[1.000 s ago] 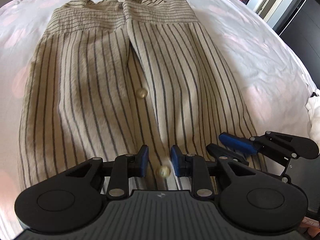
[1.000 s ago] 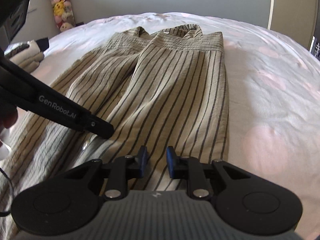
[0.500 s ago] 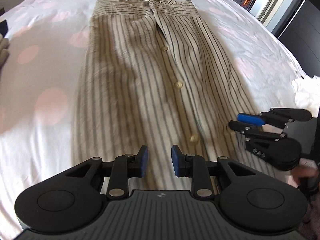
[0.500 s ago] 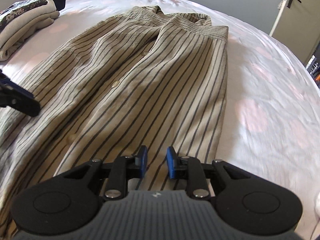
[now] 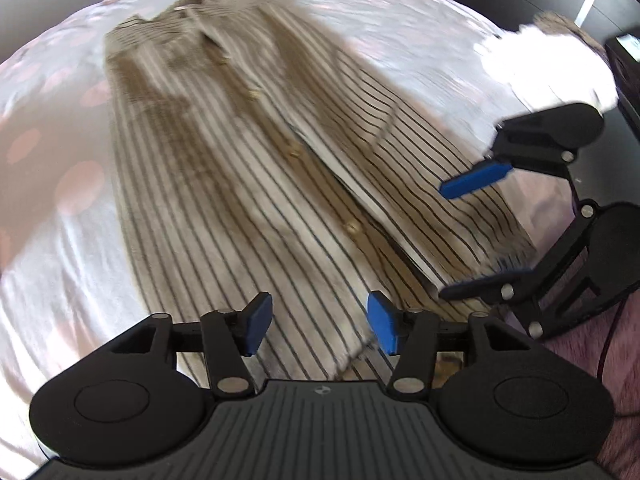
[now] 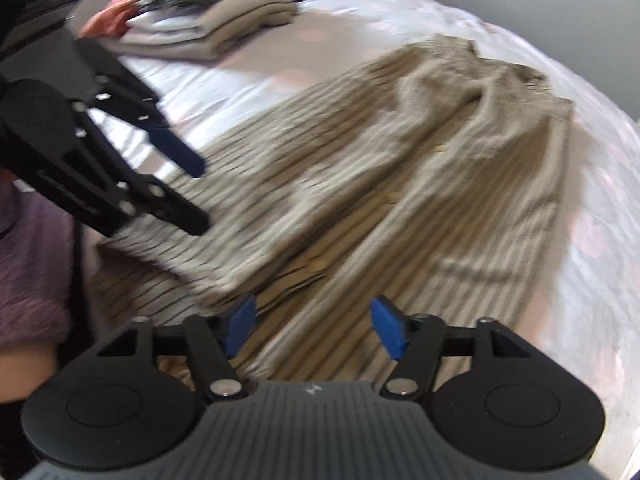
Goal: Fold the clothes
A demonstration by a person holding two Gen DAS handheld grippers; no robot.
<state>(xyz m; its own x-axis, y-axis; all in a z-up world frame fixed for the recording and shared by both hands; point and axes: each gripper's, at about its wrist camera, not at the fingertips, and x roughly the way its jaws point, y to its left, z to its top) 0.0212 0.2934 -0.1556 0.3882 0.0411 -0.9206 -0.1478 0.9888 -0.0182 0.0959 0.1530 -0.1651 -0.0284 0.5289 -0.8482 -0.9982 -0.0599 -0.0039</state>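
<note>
A beige shirt with dark stripes (image 5: 256, 168) lies flat and buttoned on the white bed (image 5: 60, 220), collar at the far end and hem nearest me. My left gripper (image 5: 320, 322) is open, hovering just above the hem with nothing between its blue pads. The right gripper (image 5: 460, 236) shows at the right of the left wrist view, open over the shirt's right hem corner. In the right wrist view the shirt (image 6: 400, 184) is blurred; my right gripper (image 6: 316, 330) hangs open over the hem, and the left gripper (image 6: 192, 192) enters from the left, open.
A stack of folded clothes (image 6: 208, 20) sits on the bed beyond the shirt's left side. A white fluffy item (image 5: 548, 60) lies at the bed's right edge. A purple sleeve (image 6: 32, 272) is close at the left. Bare sheet (image 6: 600, 240) flanks the shirt.
Both grippers have pulled back toward the hem and opened wider. Both views have swung and blurred, the left wrist view turning right, the right wrist view turning left.
</note>
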